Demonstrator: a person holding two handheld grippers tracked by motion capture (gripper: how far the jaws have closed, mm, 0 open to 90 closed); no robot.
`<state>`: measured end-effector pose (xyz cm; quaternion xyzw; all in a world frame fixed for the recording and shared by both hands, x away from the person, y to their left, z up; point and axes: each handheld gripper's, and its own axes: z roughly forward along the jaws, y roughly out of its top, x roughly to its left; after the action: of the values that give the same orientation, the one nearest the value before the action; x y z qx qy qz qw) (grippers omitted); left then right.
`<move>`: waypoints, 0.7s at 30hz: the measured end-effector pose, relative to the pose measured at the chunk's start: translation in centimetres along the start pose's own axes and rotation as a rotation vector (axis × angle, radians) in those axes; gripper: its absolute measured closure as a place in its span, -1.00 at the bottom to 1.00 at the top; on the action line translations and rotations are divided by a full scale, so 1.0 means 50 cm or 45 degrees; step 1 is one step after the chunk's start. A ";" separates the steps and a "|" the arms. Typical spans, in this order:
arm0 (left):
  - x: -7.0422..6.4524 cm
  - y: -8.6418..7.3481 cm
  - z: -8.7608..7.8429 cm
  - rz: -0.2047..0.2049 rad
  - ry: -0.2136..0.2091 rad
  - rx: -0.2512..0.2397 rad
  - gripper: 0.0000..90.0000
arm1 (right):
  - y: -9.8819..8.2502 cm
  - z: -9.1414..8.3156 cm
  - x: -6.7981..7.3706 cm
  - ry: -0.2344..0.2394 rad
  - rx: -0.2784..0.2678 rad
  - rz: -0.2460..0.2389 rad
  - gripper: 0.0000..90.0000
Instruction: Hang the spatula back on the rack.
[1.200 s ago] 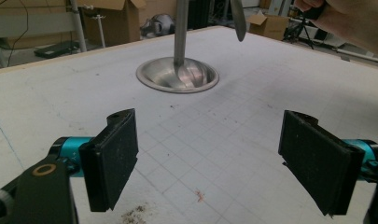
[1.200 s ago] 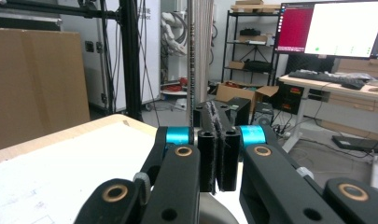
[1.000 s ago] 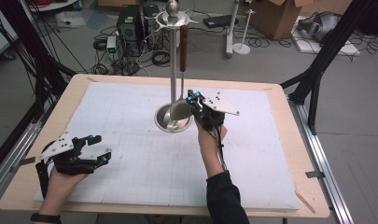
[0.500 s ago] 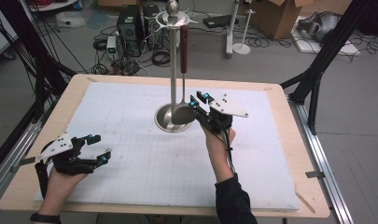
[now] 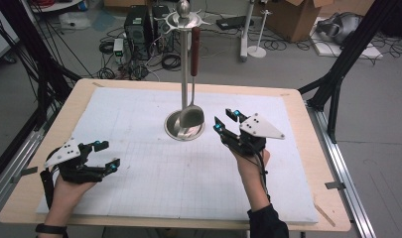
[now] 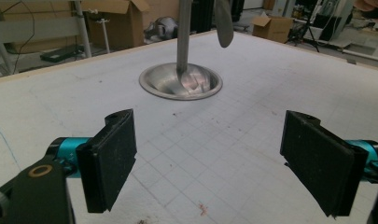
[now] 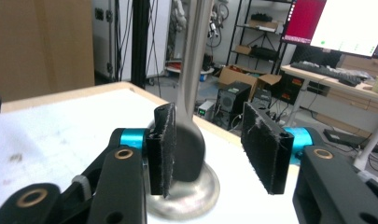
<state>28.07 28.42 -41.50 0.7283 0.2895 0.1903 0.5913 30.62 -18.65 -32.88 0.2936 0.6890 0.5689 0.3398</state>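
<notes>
Jaws of the right gripper (image 5: 226, 121) have just been opening, nothing between them, apparently just beside the hanging ladle (image 5: 191, 116). Left gripper (image 5: 103, 154) rests spread wide on the mat (image 5: 139, 193)

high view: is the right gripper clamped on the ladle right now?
No. The right gripper sits to the right of the hanging ladle, jaws open, with bare mat between them.

Your right gripper (image 5: 224, 120) now sits to the right of the hanging ladle (image 5: 191, 115), apart from its bowl, its jaws having just been opening with nothing between them.
</notes>
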 end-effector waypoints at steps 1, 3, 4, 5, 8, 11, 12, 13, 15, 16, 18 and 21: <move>0.000 0.000 0.000 0.000 0.003 -0.001 -0.58 | -0.004 -0.009 -0.001 -0.003 0.007 0.013 0.16; 0.001 0.001 0.001 -0.003 0.012 -0.008 -0.59 | -0.013 -0.025 -0.007 -0.001 0.001 0.009 0.11; 0.001 0.001 0.001 -0.003 0.015 -0.009 -0.59 | -0.018 -0.033 -0.010 -0.003 0.004 0.016 0.05; 0.002 0.000 0.002 -0.002 0.017 -0.010 -0.59 | -0.022 -0.041 -0.012 -0.009 0.006 0.021 0.02; 0.004 -0.002 0.003 0.003 0.021 -0.013 -0.59 | -0.036 -0.061 -0.018 -0.025 0.013 0.033 -0.09; 0.007 -0.005 0.004 -0.001 0.022 -0.010 -0.59 | -0.051 -0.080 -0.027 -0.056 0.028 0.055 -0.20; 0.007 -0.005 0.004 -0.002 0.023 -0.010 -0.59 | -0.057 -0.087 -0.028 -0.062 0.042 0.065 -0.22; 0.009 -0.006 0.004 0.003 0.026 -0.011 -0.59 | -0.063 -0.093 -0.031 -0.074 0.046 0.055 -0.24; 0.010 -0.007 0.005 -0.004 0.030 -0.021 -0.59 | -0.077 -0.105 -0.037 -0.098 0.054 0.055 -0.27; 0.011 -0.008 0.004 -0.005 0.033 -0.020 -0.60 | -0.087 -0.113 -0.038 -0.113 0.070 0.076 -0.29; 0.011 -0.009 0.004 -0.001 0.034 -0.020 -0.60 | -0.102 -0.126 -0.044 -0.136 0.077 0.094 -0.31; 0.013 -0.011 0.001 -0.002 0.044 -0.019 -0.60 | -0.120 -0.143 -0.050 -0.171 0.104 0.106 -0.33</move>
<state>28.48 28.86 -42.06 0.7203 0.2987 0.2046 0.5917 26.27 -25.88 -37.59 0.3731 0.6746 0.5328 0.3491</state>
